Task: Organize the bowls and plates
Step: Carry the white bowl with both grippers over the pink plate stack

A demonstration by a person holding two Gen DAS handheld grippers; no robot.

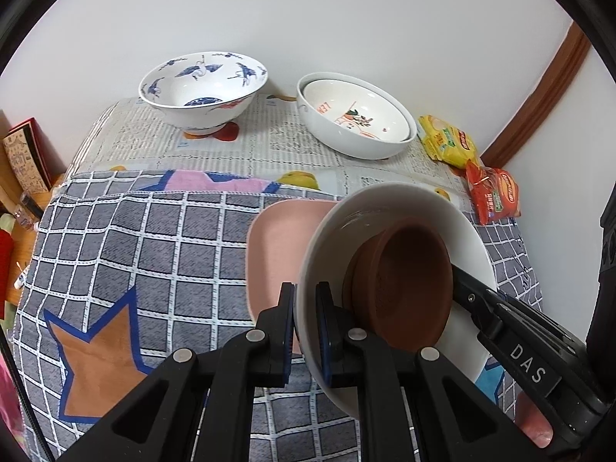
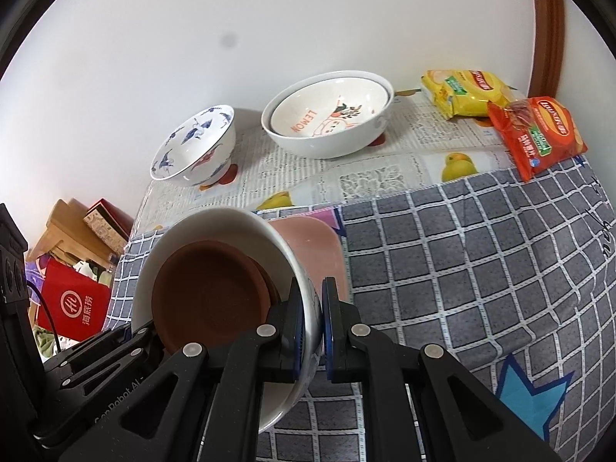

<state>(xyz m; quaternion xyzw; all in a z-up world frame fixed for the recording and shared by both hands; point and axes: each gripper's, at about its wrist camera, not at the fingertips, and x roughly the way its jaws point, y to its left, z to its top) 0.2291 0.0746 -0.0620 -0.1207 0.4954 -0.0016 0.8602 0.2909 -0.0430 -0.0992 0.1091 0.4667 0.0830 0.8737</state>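
Being clamped at opposite rims by the left gripper (image 1: 305,331) and right gripper (image 2: 312,331), a white bowl (image 1: 389,204) holding a brown dish (image 1: 404,281) is being held above the pink plate (image 1: 277,238).

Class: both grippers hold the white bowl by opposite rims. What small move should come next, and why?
Probably carry the white bowl on toward the nested bowls at the back. Both the left gripper and the right gripper clamp its rim, and the brown dish rides inside, so keep it level.

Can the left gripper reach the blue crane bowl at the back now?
Probably not yet. The left gripper is shut on the rim of the white bowl, which the right gripper clamps too. The path over the cloth to the blue crane bowl looks free, but that gripper is occupied.
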